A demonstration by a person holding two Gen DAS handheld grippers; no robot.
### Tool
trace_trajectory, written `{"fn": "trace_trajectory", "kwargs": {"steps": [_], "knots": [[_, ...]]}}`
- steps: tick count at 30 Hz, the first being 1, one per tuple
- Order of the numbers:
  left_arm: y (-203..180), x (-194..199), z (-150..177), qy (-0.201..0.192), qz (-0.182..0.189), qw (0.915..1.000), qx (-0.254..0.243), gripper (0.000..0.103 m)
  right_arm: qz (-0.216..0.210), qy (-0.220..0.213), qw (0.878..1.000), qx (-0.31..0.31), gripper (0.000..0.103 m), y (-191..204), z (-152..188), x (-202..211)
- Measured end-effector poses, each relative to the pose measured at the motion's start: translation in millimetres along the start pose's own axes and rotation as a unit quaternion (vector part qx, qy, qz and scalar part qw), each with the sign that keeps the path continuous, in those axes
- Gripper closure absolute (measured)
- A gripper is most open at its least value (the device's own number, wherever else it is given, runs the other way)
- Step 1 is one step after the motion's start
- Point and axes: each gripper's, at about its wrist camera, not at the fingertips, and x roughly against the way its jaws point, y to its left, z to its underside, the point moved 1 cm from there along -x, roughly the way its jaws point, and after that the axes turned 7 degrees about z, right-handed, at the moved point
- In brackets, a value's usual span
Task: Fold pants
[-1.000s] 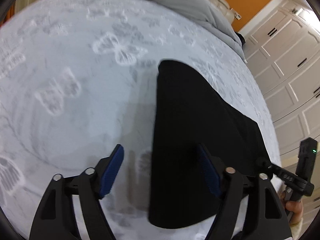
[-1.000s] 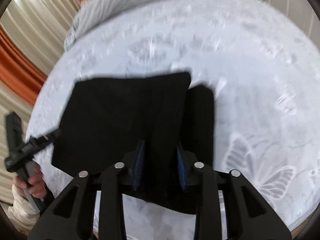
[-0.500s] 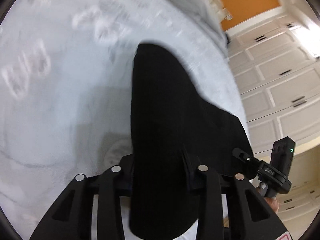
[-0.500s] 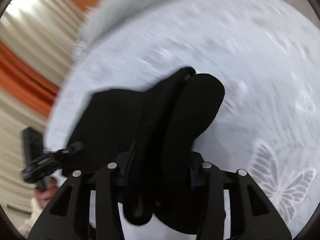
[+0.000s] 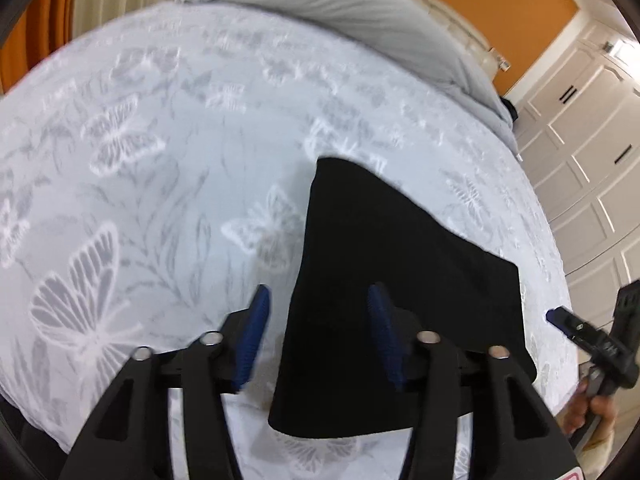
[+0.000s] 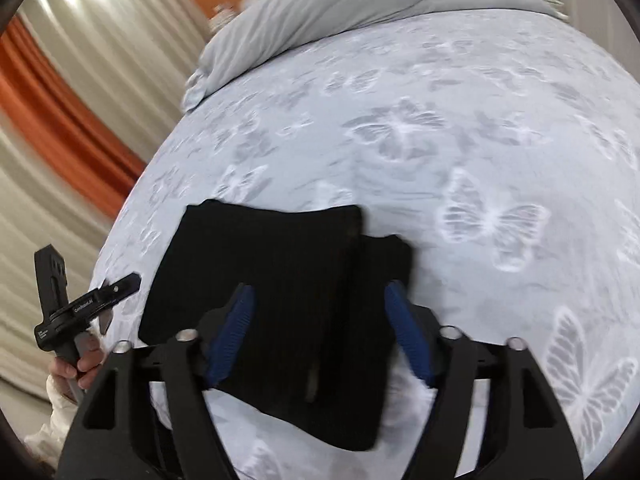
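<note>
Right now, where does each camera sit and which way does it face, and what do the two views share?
Left wrist: on the left gripper, angled down at the bedspread and the black pants; its jaws have just been opening, pads clear of the cloth; the right hand shows at right.
Right wrist: on the right gripper, angled down over the pants; its jaws have just been opening, nothing pinched; the left hand shows at left.
Shared: pants, bedspread, grey duvet, each other's gripper.
</note>
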Motion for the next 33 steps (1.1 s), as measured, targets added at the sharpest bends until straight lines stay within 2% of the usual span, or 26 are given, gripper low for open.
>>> {"fn": "trace_trajectory", "kwargs": {"steps": [2, 3, 4, 5, 7, 9, 10, 11, 12, 13, 14, 16, 18, 19, 21, 23, 25, 26, 29, 32, 33], "knots": [[-8, 1, -1, -0.008, -0.004, 0.9999, -0.014, 0.045, 0.018, 0.048, 0.999, 0.006, 0.027, 10, 3, -34], [-13, -1, -4, -0.008, -0.005, 0.9997, -0.022, 0.045, 0.021, 0.066, 0.998, 0.010, 0.032, 13, 7, -47], [-19, -4, -3, -0.007, -0.009, 0.9994, -0.034, 0.045, 0.025, 0.078, 0.997, 0.016, 0.048, 19, 11, -61], [-25, -6, 0, -0.007, -0.012, 0.9990, -0.042, 0.045, 0.043, 0.080, 0.995, 0.034, 0.059, 29, 13, -72], [-34, -9, 7, -0.002, -0.015, 0.9982, -0.058, 0.045, 0.056, 0.054, 0.994, 0.071, 0.080, 47, 11, -63], [-38, -12, 9, 0.005, -0.009, 0.9979, -0.064, 0.044, 0.018, 0.006, 0.997, 0.074, 0.081, 64, -2, -27], [-39, -14, 10, 0.008, -0.006, 0.9978, -0.066, 0.044, 0.012, -0.014, 0.997, 0.079, 0.081, 70, -4, -11], [-41, -15, 11, 0.009, -0.003, 0.9976, -0.069, 0.043, 0.017, -0.031, 0.995, 0.089, 0.081, 73, -6, -1], [-44, -17, 13, 0.009, -0.004, 0.9973, -0.073, 0.040, 0.041, -0.045, 0.993, 0.104, 0.080, 73, -3, 8], [-47, -18, 16, 0.010, -0.006, 0.9969, -0.077, 0.039, 0.074, -0.041, 0.990, 0.110, 0.078, 66, 2, 4], [-47, -21, 17, 0.012, -0.011, 0.9965, -0.082, 0.037, 0.088, -0.025, 0.990, 0.107, 0.073, 59, 2, -7], [-51, -27, 22, 0.015, -0.028, 0.9949, -0.096, 0.037, 0.129, 0.066, 0.986, 0.087, 0.070, 26, 20, -52], [-57, -34, 25, 0.015, -0.052, 0.9915, -0.118, 0.037, 0.091, 0.052, 0.993, 0.047, 0.069, 15, 17, -41], [-61, -35, 26, 0.010, -0.069, 0.9892, -0.129, 0.037, 0.092, 0.023, 0.994, 0.047, 0.068, 17, 13, -22], [-65, -34, 27, 0.004, -0.071, 0.9883, -0.135, 0.036, 0.088, -0.059, 0.992, 0.066, 0.066, 33, 5, 16], [-65, -35, 27, 0.002, -0.065, 0.9901, -0.125, 0.034, 0.043, -0.079, 0.994, 0.063, 0.066, 43, 3, 29], [-65, -37, 26, -0.002, -0.064, 0.9910, -0.117, 0.034, 0.016, -0.057, 0.996, 0.063, 0.067, 52, 0, 16], [-66, -38, 26, -0.003, -0.066, 0.9909, -0.117, 0.033, 0.020, -0.028, 0.997, 0.074, 0.067, 58, 1, -4], [-66, -40, 23, -0.005, -0.068, 0.9916, -0.110, 0.033, 0.089, 0.062, 0.988, 0.114, 0.068, 52, 12, -65], [-62, -39, 18, -0.005, -0.065, 0.9931, -0.097, 0.030, 0.092, 0.027, 0.991, 0.098, 0.066, 55, 2, -51], [-57, -40, 16, -0.002, -0.072, 0.9935, -0.087, 0.028, 0.079, 0.012, 0.992, 0.094, 0.066, 60, 0, -44]]}}
